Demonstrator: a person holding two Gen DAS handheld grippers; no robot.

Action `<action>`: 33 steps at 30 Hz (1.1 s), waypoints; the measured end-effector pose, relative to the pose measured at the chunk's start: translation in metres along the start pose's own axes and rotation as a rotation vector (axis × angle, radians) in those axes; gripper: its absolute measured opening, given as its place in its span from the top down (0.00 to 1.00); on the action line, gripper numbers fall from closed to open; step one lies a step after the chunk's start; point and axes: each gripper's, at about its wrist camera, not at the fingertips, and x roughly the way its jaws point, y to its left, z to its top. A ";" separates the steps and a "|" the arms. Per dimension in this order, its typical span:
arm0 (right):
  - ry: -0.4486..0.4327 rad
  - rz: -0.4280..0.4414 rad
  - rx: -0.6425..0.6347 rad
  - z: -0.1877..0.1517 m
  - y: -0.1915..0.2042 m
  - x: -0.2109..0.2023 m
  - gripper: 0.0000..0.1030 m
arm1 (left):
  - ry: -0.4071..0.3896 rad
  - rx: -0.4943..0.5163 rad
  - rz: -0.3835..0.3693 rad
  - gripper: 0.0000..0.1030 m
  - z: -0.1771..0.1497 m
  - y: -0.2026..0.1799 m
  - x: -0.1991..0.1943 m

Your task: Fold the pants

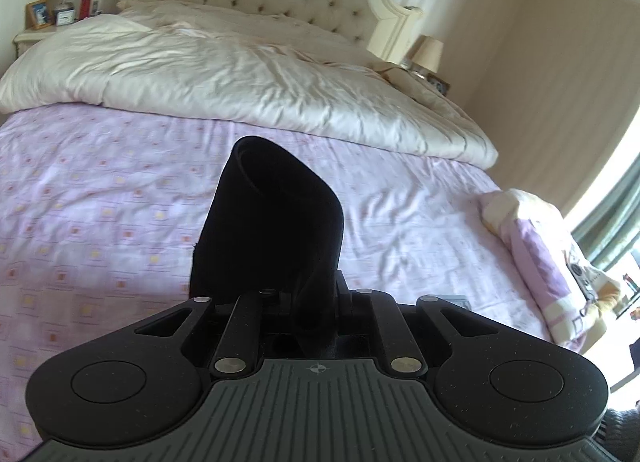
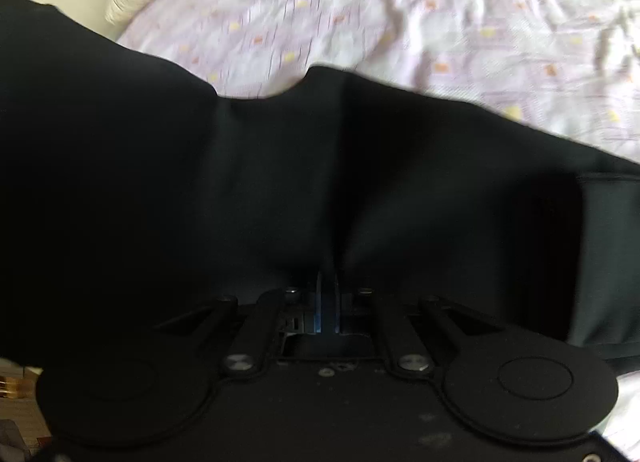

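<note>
My left gripper (image 1: 316, 294) is pinched tight on the pants (image 1: 272, 222). A dark roll of cloth stands up from its jaws and leans a little to the right. I cannot see the finger pads here, because the cloth hides them.

My right gripper (image 2: 328, 294) is pinched on the pants (image 2: 280, 182) too. The cloth bunches into a fold right where the jaws meet. From there it spreads out wide to both sides, like a dark band across the whole view.

So the pants hang between my two hands, above the bed (image 1: 100, 202). The long way of the pants runs from one gripper to the other. In the right view the band goes from the upper left down to the lower right, and at the far right I see an edge that looks like a hem or a waistband. I cannot tell which.

The sheet (image 2: 400, 22) lies past the cloth, straight ahead of both grippers. The big white blanket (image 1: 240, 74) is farther up the bed, well away from the pants.

I think the next move is to lay the pants flat on the sheet. Both hands are on the cloth, so neither is nearer. They should go down together, or the pants will land crooked.
</note>
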 end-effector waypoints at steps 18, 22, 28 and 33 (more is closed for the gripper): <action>-0.026 -0.096 0.099 -0.034 -0.223 -0.124 0.87 | 0.312 -0.023 -0.124 0.81 -0.061 -0.173 0.186; -0.018 -0.123 0.083 -0.047 -0.251 -0.141 0.85 | 0.285 0.001 -0.142 0.76 -0.060 -0.193 0.180; -0.060 -0.129 0.097 -0.059 -0.281 -0.164 0.72 | 0.206 0.017 -0.097 0.68 -0.051 -0.195 0.155; -0.220 -0.122 0.100 -0.065 -0.278 -0.193 0.56 | 0.187 -0.143 0.061 0.68 -0.056 -0.140 0.137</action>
